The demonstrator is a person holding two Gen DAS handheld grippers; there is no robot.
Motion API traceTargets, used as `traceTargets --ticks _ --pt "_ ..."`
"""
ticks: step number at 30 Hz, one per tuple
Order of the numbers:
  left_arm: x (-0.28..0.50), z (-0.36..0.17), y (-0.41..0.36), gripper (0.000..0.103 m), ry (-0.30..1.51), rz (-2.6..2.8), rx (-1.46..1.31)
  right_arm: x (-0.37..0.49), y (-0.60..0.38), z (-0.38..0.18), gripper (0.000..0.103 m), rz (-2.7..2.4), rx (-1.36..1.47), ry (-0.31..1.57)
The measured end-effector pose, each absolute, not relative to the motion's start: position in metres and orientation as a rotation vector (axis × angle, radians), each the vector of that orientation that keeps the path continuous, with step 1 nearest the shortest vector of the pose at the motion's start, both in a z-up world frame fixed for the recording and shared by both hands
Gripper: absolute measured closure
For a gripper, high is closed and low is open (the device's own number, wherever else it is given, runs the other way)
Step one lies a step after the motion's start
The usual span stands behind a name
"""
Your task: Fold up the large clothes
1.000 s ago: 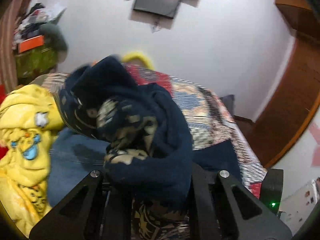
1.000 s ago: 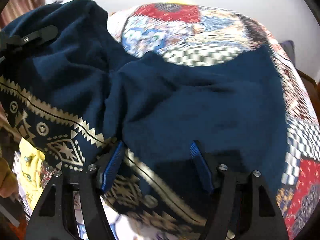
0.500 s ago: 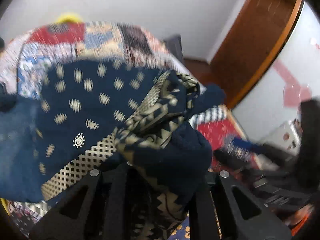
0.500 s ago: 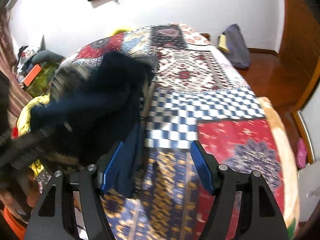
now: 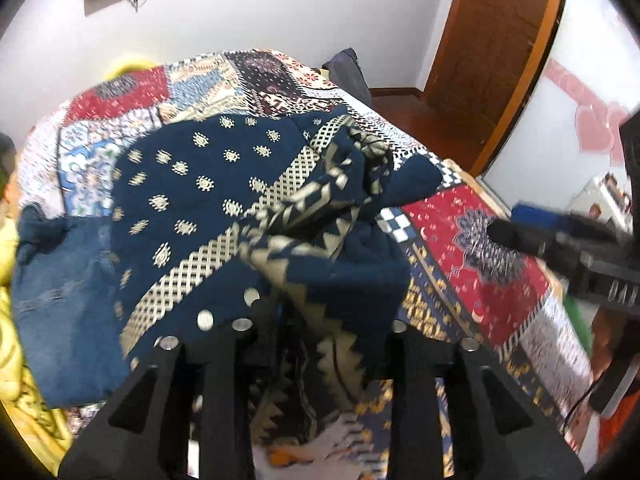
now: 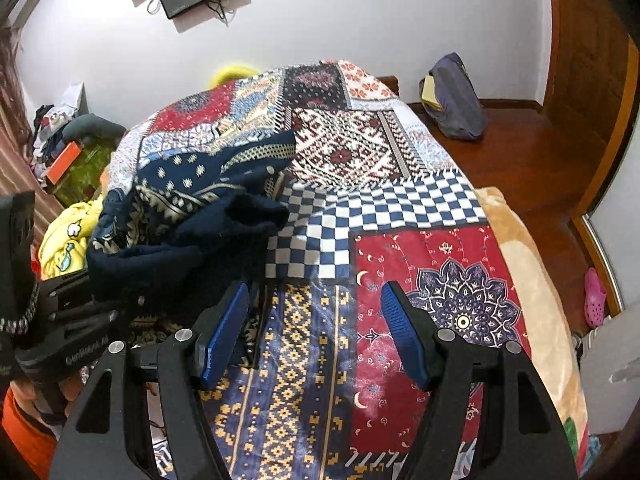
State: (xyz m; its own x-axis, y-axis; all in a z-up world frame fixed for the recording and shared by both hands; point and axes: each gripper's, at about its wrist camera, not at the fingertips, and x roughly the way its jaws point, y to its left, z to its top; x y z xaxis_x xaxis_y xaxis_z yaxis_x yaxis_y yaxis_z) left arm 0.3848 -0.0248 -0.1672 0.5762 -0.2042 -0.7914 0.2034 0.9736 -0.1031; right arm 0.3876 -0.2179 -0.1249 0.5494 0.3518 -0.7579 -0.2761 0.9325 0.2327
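1. Navy-blue patterned garment with beige geometric bands (image 5: pixel 248 216) lies bunched on the patchwork-quilted bed (image 6: pixel 400 248), toward the quilt's left side.
2. Left claw (image 5: pixel 320 332) is clamped on a fold of that garment, with the cloth piled over it.
3. Right claw (image 6: pixel 312 320) hangs over bare quilt with its blue pads (image 6: pixel 404 340) apart, holding nothing.
4. From the right claw the garment lies ahead and to the left, just beside its left finger; I judge it must swing left to take a free edge.
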Motion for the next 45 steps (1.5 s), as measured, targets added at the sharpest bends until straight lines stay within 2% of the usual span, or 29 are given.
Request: traceTargets --ticks 2,4,6,12,18,20,22,26,34,38,40,45 --pt "0.366 -0.154 -0.016 0.06 0.897 -0.251 -0.004 0.386 -0.217 -0.118 0.038 0.381 0.088 0.903" --pt "0.348 -0.14 -0.001 0.042 0.847 -0.276 -0.033 0.384 -0.212 -0.11 0.038 0.407 0.091 0.884" --pt "0.339 -0.126 0.019 0.038 0.801 -0.269 -0.054 0.385 -0.205 -0.103 0.038 0.43 0.091 0.864" --pt "0.361 -0.117 0.074 0.034 0.794 -0.157 -0.069 0.396 -0.168 -0.091 0.038 0.525 0.091 0.83" --pt "0.395 -0.175 0.09 0.033 0.953 -0.153 -0.092 0.418 -0.124 -0.123 0.037 0.583 0.073 0.927" --pt "0.39 -0.185 0.093 0.029 0.95 -0.167 -0.113 0.422 -0.116 -0.146 0.038 0.569 0.044 0.985" --pt "0.383 -0.19 0.097 0.022 0.947 -0.174 -0.129 0.422 -0.116 -0.171 0.038 0.553 0.007 1.042" --pt "0.368 -0.196 0.1 0.019 0.967 -0.189 -0.112 0.414 -0.133 -0.197 0.037 0.547 -0.004 1.109" --pt "0.343 -0.182 0.111 0.019 0.955 -0.117 0.004 0.392 -0.17 -0.18 0.036 0.561 0.008 1.102" --pt "0.355 -0.166 0.132 0.019 0.94 -0.117 -0.112 0.398 -0.168 -0.162 0.036 0.604 0.065 1.067" --pt "0.368 -0.163 0.143 0.019 0.942 -0.148 -0.223 0.403 -0.166 -0.159 0.029 0.618 0.104 1.047" --pt "0.403 -0.185 0.145 0.019 0.994 -0.247 -0.39 0.437 -0.153 -0.182 0.026 0.618 0.224 1.095"
